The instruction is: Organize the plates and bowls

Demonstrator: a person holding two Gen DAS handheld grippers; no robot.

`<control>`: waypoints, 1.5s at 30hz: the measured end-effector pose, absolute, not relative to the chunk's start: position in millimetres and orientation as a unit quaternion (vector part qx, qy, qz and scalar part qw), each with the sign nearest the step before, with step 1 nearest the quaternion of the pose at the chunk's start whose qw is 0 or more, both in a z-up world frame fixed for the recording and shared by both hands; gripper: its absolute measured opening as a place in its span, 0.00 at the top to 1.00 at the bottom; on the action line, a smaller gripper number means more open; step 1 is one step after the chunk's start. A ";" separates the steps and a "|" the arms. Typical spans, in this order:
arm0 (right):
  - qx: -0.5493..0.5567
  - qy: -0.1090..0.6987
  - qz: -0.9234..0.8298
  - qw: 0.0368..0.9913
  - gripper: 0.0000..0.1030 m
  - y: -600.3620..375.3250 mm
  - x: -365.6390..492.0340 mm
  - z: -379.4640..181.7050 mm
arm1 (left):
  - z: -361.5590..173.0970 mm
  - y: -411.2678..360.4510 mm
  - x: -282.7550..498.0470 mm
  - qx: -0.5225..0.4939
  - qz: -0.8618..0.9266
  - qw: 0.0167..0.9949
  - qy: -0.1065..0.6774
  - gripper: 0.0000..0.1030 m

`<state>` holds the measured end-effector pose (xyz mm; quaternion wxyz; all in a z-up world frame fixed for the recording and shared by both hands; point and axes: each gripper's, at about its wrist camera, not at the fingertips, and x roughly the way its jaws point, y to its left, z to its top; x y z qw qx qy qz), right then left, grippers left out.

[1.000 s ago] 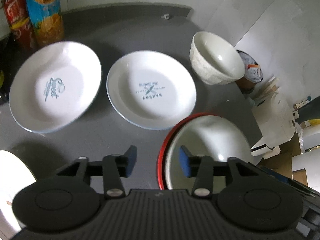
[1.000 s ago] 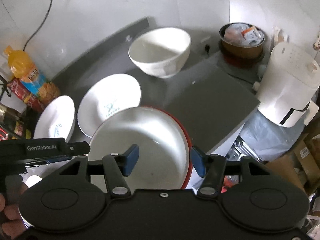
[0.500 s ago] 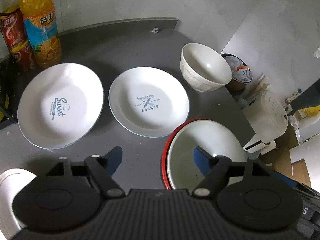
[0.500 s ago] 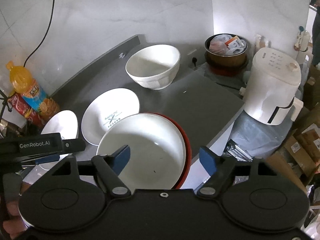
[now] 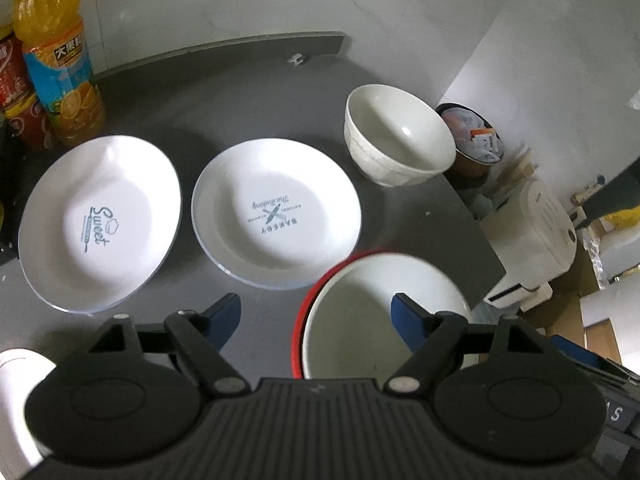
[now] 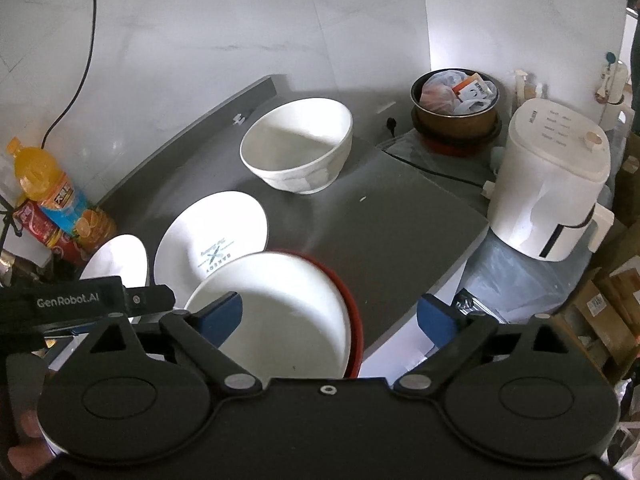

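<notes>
Only from the right wrist: white appliance (image 6: 554, 184) beside the counter (image 6: 400, 216).

Home kitchen, grey countertop (image 6: 400, 216), air fryer (image 6: 554, 184), juice bottle (image 5: 60, 56)

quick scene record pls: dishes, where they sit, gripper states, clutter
surface: grey countertop
plates: "Sweet" plate, "Bakery" plate, side by side, apart
deep bowl: white bowl, upright, behind the plates
nearest dish: red-rimmed bowl, near front edge
left hand-held gripper: open, empty
right hand-held gripper: open, empty
clutter: orange juice bottle, white appliance
</notes>
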<state>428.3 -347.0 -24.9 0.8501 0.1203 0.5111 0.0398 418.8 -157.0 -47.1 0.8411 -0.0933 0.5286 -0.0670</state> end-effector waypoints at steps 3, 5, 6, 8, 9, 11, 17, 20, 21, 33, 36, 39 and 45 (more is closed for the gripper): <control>0.118 0.509 0.051 0.851 0.08 -356.2 444.8 -26.4 | -45.7 -167.6 433.2 -0.095 -0.061 0.843 0.526 0.21; 0.118 0.508 0.053 0.851 0.08 -362.3 456.2 -28.4 | -45.6 -175.7 443.5 -0.094 -0.056 0.842 0.528 0.21; 0.120 0.510 0.056 0.850 0.08 -366.1 463.4 -29.3 | -45.7 -178.5 448.0 -0.096 -0.053 0.842 0.528 0.21; 0.119 0.510 0.068 0.849 0.09 -371.1 475.2 -30.3 | -45.3 -183.6 457.3 -0.105 -0.049 0.842 0.527 0.21; 0.113 0.508 0.076 0.851 0.09 -372.7 482.1 -30.9 | -45.3 -185.9 461.8 -0.108 -0.047 0.842 0.526 0.21; 0.106 0.505 0.082 0.852 0.10 -375.8 494.2 -33.3 | -45.4 -191.2 471.1 -0.109 -0.040 0.844 0.524 0.21; 0.121 0.513 0.099 0.844 0.22 -389.4 532.8 -48.8 | -50.7 -202.7 500.5 -0.117 -0.019 0.847 0.518 0.22; 0.123 0.519 0.110 0.839 0.27 -392.8 552.2 -57.4 | -56.6 -206.1 515.1 -0.128 -0.011 0.845 0.520 0.22; 0.125 0.522 0.114 0.836 0.28 -393.6 557.5 -60.1 | -58.6 -206.9 520.0 -0.132 -0.007 0.843 0.521 0.23; 0.148 0.561 0.141 0.802 0.43 -396.1 623.5 -103.6 | -90.2 -218.1 574.6 -0.167 0.033 0.830 0.532 0.41; 0.159 0.571 0.143 0.793 0.49 -395.6 637.4 -113.4 | -95.4 -219.4 585.7 -0.172 0.050 0.825 0.537 0.45; 0.161 0.579 0.146 0.786 0.52 -394.0 647.7 -120.9 | -100.4 -221.4 593.7 -0.178 0.055 0.820 0.541 0.50; 0.164 0.593 0.148 0.775 0.56 -391.7 662.0 -134.8 | -112.5 -224.3 602.9 -0.187 0.069 0.809 0.554 0.56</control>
